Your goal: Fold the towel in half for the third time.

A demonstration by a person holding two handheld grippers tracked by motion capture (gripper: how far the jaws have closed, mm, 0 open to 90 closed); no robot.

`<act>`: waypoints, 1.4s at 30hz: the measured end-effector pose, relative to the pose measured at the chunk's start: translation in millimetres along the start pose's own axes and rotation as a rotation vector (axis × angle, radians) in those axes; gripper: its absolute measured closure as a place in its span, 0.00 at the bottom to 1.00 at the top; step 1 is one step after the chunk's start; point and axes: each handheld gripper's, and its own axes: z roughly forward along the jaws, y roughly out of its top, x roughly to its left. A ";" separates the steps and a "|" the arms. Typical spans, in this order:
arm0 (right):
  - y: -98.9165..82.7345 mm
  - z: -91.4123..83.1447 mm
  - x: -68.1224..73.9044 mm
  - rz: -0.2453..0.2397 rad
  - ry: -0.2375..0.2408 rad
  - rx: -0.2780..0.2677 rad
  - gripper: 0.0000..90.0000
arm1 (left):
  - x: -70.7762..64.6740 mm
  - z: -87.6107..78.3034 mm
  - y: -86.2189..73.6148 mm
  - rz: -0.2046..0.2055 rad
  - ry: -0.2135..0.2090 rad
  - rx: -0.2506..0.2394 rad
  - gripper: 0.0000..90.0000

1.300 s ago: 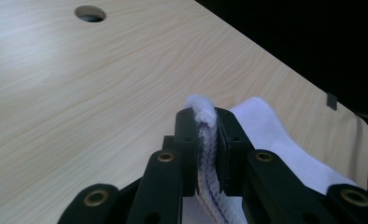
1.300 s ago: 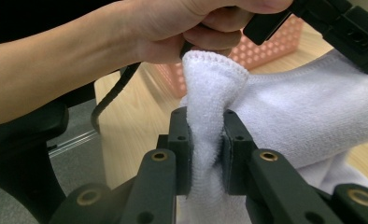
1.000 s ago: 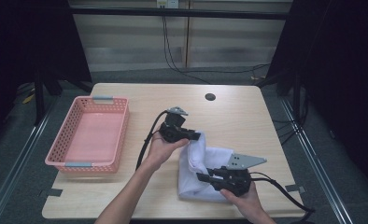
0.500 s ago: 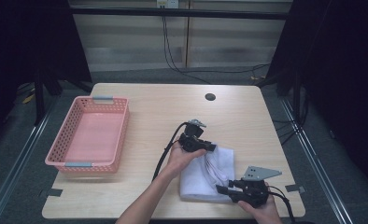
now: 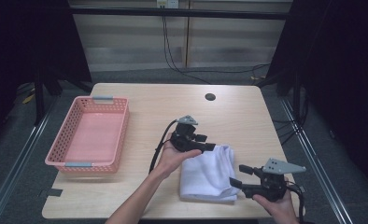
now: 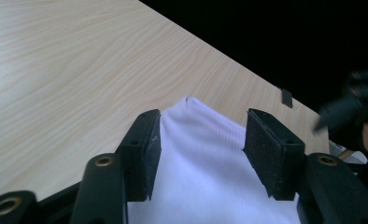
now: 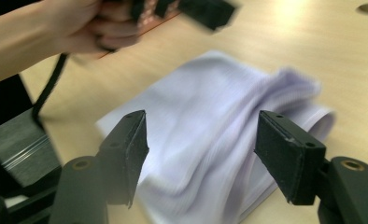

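A white cloth (image 5: 205,175) lies folded flat on the wooden table (image 5: 247,116), near its front right. My left gripper (image 5: 208,143) hovers at the cloth's far left corner, jaws pointing right. In the left gripper view the left gripper (image 6: 203,116) has just been opening; the cloth (image 6: 201,168) lies between the spread pads, which do not press on it. My right gripper (image 5: 238,176) sits at the cloth's right edge, jaws pointing left. In the right gripper view the right gripper (image 7: 201,119) has also just been opening and stands wide, with the cloth (image 7: 210,107) beyond it.
A pink plastic basket (image 5: 121,128), with nothing in it, stands at the table's left. A small dark hole (image 5: 210,97) marks the far middle of the tabletop. Black cables trail from both grippers. Dark curtains and floor cables lie beyond the table.
Both grippers held the bunched cloth earlier; now both have opened and the cloth rests flat. The left gripper shifted right and down, and the right gripper moved right to the cloth's edge.
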 end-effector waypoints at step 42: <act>10.5 95.3 -108.0 0.066 -0.029 0.251 0.28 | -44.4 -40.0 -128.5 0.057 0.033 0.240 0.33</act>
